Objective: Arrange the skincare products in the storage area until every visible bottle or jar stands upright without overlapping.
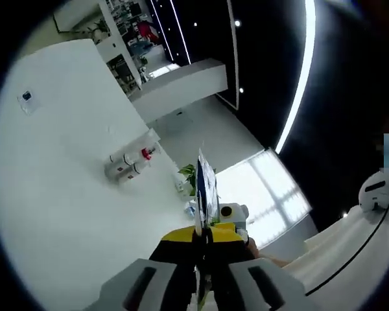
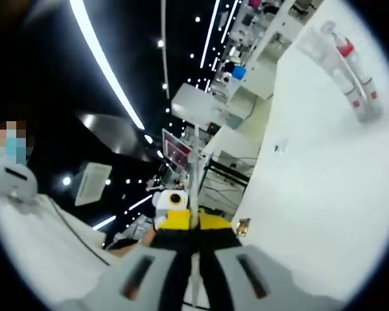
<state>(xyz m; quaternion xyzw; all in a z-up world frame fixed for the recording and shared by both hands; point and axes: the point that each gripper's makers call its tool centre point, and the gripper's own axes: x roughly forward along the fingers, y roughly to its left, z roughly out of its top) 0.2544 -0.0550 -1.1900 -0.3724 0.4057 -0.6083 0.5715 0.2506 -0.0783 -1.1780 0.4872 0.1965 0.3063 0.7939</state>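
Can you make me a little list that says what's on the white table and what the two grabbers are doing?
surface: white table
bottles: a small group of white bottles with red caps and labels, close together; whether they stand or lie flat is unclear
bottles in right gripper view: the same sort of bottles, far up the table
left gripper: jaws together, nothing between them, away from the bottles
right gripper: jaws together, nothing between them, away from the bottles
also nearby: green plant past the table edge
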